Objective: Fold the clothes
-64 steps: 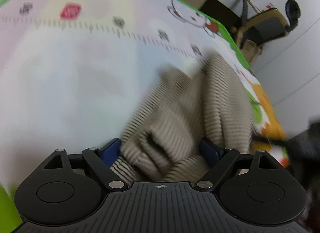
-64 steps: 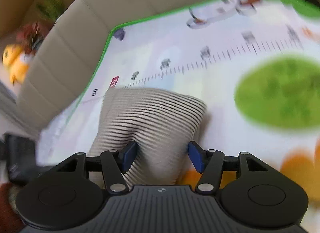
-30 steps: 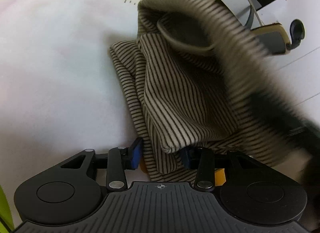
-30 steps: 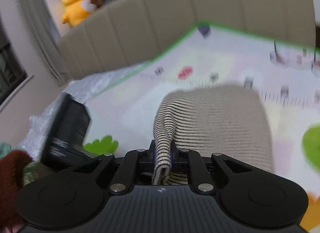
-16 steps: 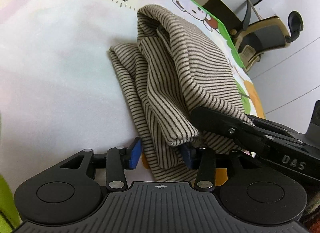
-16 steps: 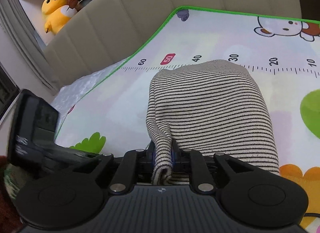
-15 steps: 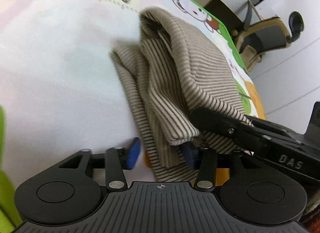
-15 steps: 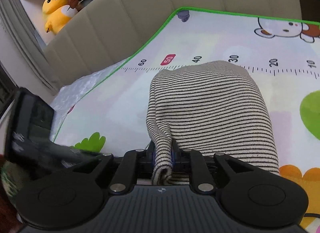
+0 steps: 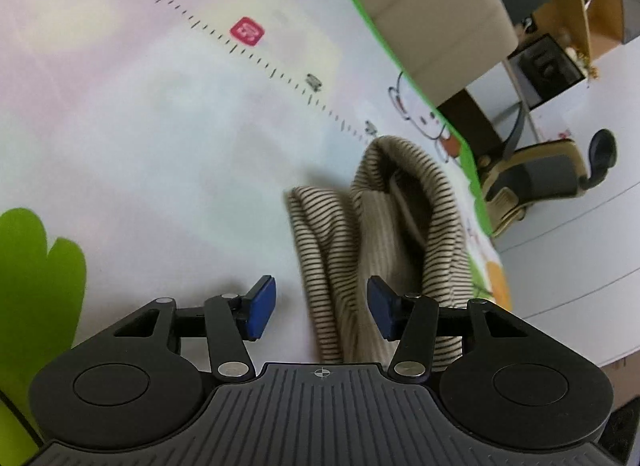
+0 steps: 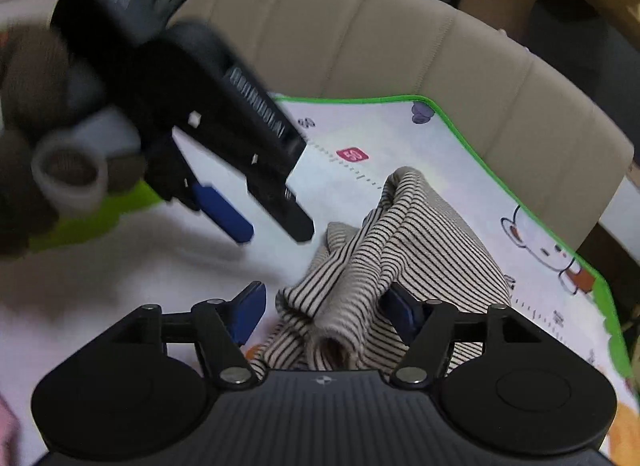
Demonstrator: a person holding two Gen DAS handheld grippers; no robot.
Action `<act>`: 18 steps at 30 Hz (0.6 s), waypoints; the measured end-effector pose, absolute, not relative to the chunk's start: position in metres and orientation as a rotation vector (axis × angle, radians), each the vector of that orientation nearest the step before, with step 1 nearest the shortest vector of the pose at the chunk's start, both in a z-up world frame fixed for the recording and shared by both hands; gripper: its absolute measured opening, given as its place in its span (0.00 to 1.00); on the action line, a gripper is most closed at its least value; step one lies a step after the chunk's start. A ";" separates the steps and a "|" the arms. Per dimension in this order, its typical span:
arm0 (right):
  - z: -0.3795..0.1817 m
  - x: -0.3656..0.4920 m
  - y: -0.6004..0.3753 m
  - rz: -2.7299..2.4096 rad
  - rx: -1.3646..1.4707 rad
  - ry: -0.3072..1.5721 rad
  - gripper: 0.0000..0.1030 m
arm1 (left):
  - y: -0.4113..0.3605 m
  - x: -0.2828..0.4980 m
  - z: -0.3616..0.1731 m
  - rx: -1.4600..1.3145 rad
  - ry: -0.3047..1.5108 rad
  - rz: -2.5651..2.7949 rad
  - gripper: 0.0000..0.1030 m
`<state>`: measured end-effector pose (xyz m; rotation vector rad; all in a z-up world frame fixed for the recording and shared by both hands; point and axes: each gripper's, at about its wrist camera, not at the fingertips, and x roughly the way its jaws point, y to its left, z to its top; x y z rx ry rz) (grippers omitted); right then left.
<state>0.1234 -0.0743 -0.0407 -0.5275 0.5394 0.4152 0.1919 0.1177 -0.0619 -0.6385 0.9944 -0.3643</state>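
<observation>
Stripes run across the beige top [image 9: 384, 234] that lies bunched up on your play mat [image 9: 160, 125]. It sits near the mat's green edge [image 9: 448, 121], close to the bear picture [image 9: 420, 113], and just below the ruler marks. The red number tag [image 9: 247, 31] on the ruler is well apart from it.

Your left tongs [image 9: 316, 308] are half open and closing a little. One fold of the top lies between the blue pads [image 9: 262, 306], but the pads do not press on it. The left pad is over bare mat, and the right pad is just beside the cloth.

Your right tongs [image 10: 324, 312] are opening. A rolled bit of the top, like a sleeve end, sits between the two blue pads [image 10: 250, 312]. The left pad is clear of the cloth. The right pad is partly hidden behind the cloth, so you cannot tell if it touches.

From the right camera you can see your left tongs [image 10: 276, 221] up over the mat, blurry, with nothing in them. A beige sofa back [image 10: 360, 33] stands behind the mat. An office chair [image 9: 552, 177] stands past the mat's far side.
</observation>
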 end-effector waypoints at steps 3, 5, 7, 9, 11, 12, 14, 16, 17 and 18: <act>-0.051 0.122 -0.072 0.396 -0.615 0.499 0.55 | 0.119 0.193 -0.063 -0.644 0.988 -0.354 0.53; -0.044 0.125 -0.080 0.397 -0.603 0.495 0.30 | 0.121 0.195 -0.062 -0.647 0.982 -0.350 0.54; -0.030 0.127 -0.092 0.407 -0.559 0.492 0.17 | 0.124 0.193 -0.061 -0.655 0.978 -0.347 0.54; -0.007 0.122 -0.108 0.435 -0.495 0.463 0.16 | 0.128 0.190 -0.060 -0.668 0.971 -0.347 0.54; 0.008 0.112 -0.116 0.498 -0.485 0.459 0.16 | 0.130 0.191 -0.059 -0.681 0.962 -0.347 0.57; 0.011 0.108 -0.117 0.526 -0.494 0.465 0.16 | 0.129 0.192 -0.058 -0.679 0.958 -0.347 0.59; 0.001 0.103 -0.110 0.567 -0.545 0.495 0.16 | 0.125 0.194 -0.057 -0.665 0.951 -0.350 0.65; -0.019 0.099 -0.095 0.593 -0.586 0.538 0.16 | 0.121 0.195 -0.054 -0.652 0.939 -0.353 0.66; -0.028 0.097 -0.087 0.598 -0.609 0.546 0.16 | 0.120 0.194 -0.051 -0.652 0.926 -0.352 0.67; -0.035 0.096 -0.079 0.598 -0.635 0.540 0.18 | 0.120 0.193 -0.047 -0.654 0.907 -0.352 0.68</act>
